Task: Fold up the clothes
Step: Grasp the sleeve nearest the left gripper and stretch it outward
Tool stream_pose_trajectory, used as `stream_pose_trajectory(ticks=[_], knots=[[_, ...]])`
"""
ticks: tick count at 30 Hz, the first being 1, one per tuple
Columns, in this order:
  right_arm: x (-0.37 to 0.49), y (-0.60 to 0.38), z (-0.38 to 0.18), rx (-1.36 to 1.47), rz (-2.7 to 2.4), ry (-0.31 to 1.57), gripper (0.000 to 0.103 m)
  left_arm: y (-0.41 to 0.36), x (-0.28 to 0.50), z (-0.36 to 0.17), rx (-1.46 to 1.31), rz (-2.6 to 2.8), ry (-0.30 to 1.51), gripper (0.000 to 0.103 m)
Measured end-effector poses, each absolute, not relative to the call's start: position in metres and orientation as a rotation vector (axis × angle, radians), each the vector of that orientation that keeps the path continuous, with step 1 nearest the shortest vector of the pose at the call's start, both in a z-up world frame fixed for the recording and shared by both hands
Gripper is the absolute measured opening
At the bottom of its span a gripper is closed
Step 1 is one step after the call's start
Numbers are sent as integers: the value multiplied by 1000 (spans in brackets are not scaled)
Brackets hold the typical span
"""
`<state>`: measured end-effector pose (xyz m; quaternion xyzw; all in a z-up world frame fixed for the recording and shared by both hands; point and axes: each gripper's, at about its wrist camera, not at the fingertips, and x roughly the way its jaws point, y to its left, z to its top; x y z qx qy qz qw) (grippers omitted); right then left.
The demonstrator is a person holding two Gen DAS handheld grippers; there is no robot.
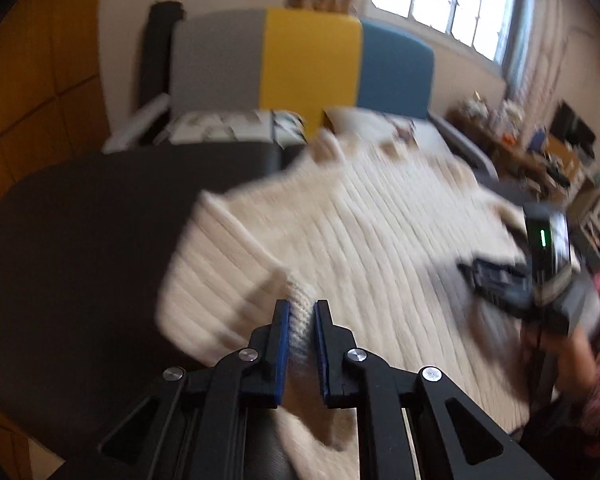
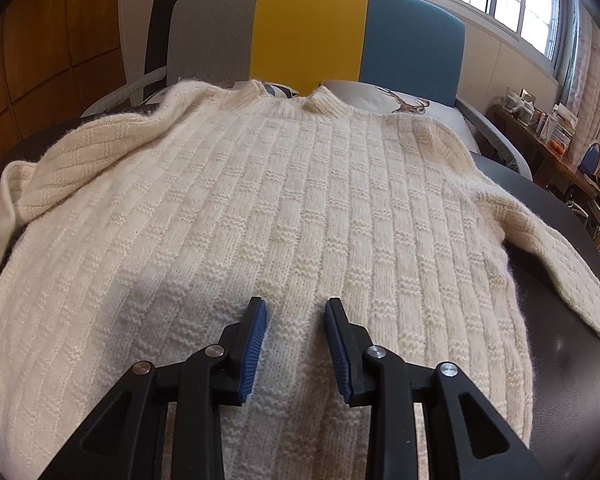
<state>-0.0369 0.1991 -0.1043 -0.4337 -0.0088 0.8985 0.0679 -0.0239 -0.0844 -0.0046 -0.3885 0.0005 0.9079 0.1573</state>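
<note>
- My left claw [image 1: 301, 310] is clamped on a ribbed edge of the cream sweater [image 1: 380, 232]; the knit fills the narrow gap between my blue pads [image 1: 283, 320].
- Ahead of that claw and to its left, a fold of the sweater stands lifted off the dark table [image 1: 80, 220]; the picture there is blurred.
- Far to the right of my left claw, my other gripper shows, low over the knit.
- My right claw [image 2: 296, 312] has its jaws apart, with nothing pinched; its tips sit low over the sweater's lower middle, and I cannot tell whether they touch the knit.
- Seen from the right claw, the sweater [image 2: 300, 200] lies spread front-up, collar [image 2: 320, 106] straight ahead at the far end.
- One sleeve [image 2: 560, 264] runs off to the right across the dark table [image 2: 572, 400].
- Beyond the collar stands a grey, yellow and blue sofa [image 2: 312, 28].
</note>
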Motion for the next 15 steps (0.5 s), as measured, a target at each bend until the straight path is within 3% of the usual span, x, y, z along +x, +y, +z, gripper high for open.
stream_pose_trajectory(ticks=[5, 12, 15], knots=[[-37, 199, -104, -1305, 2708, -21, 31, -161, -73, 29, -1059, 2799, -165, 13], [-36, 201, -104, -1307, 2713, 2, 31, -254, -126, 15, -1101, 3014, -309, 13], [-37, 200, -104, -1306, 2711, -4, 31, -288, -135, 8, -1096, 3129, -339, 3]])
